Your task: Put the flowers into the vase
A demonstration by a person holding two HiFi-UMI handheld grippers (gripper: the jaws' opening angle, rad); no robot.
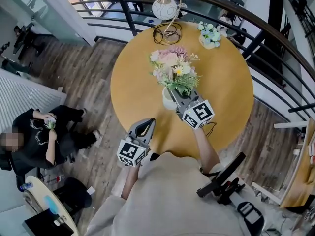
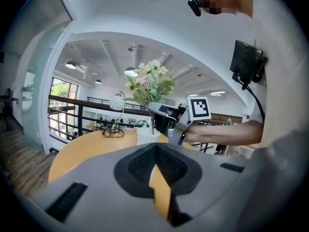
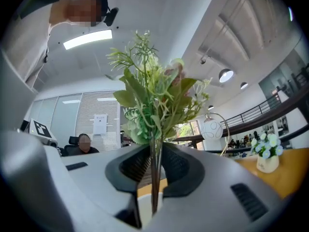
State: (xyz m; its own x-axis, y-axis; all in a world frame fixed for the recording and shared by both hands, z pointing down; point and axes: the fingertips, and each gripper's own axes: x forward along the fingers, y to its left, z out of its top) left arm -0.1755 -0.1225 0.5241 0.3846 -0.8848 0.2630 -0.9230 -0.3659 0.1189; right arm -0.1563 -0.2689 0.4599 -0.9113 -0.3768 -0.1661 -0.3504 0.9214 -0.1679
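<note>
Right gripper (image 3: 154, 151) fills the foreground of its own view. Its jaws are pinched onto the thin stems of the flowers (image 1: 173, 68), with almost no gap between the pads. The bunch is held upright: pink, white and yellow blooms with green leaves fanning above the jaws.

Stems run straight down between the pads. Their lower ends are at the mouth of the white vase (image 1: 168, 100), directly below. How deep they sit, cannot tell.

Vase stands on the round tan tabletop (image 1: 224, 95), a little toward the person from its centre.

Left gripper (image 1: 146, 123) is low over the near edge of the tabletop, left of the vase and apart from it. It points toward the vase, jaws closed together at the tips with nothing between them.

Far side of the tabletop:
- A globe lamp (image 1: 165, 8) on a gold wire stand.
- To its right, a small pot of pale flowers (image 1: 210, 35).

Dark railing (image 1: 275, 36) curves round behind the tabletop.

Wood floor (image 1: 96, 68) lies to the left. A seated person in black (image 1: 42, 134) is there, well apart from the tabletop.
</note>
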